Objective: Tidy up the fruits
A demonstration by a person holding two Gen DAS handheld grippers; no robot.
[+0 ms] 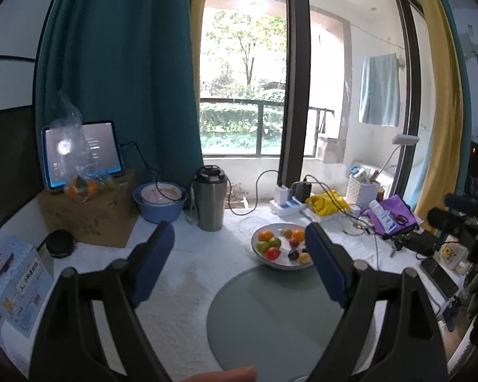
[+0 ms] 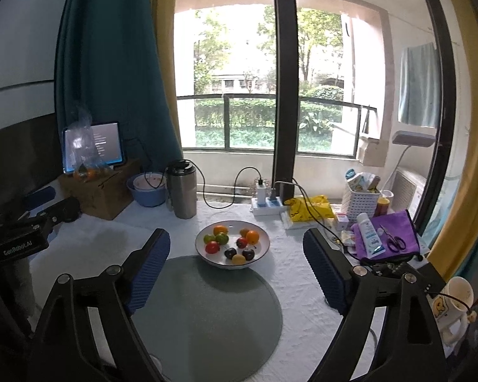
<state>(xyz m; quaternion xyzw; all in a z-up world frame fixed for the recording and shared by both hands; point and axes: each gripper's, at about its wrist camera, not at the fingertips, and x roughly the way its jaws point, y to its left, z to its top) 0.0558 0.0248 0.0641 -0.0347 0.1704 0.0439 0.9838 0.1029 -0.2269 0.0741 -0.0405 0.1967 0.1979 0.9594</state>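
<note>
A white bowl (image 1: 263, 259) (image 2: 264, 238) holds several small fruits: oranges, green ones, a red tomato (image 2: 212, 247), dark cherries and a yellow one. It stands on the white tablecloth just behind a round grey-green mat (image 1: 271, 318) (image 2: 207, 312). My left gripper (image 1: 239, 264) is open and empty, held above the mat, with the bowl between its fingertips a little ahead. My right gripper (image 2: 235, 264) is open and empty, above the mat, bowl straight ahead. The left gripper's body (image 2: 19, 238) shows at the left of the right wrist view.
A steel tumbler (image 1: 210, 202) (image 2: 182, 191), a blue basin (image 1: 159, 202), a cardboard box (image 1: 89, 213) with a tablet and bagged oranges stand at the back left. A power strip (image 2: 267, 205), yellow bag, white basket (image 2: 361, 199), purple pouch (image 2: 388, 238) and mug (image 2: 452, 305) crowd the right.
</note>
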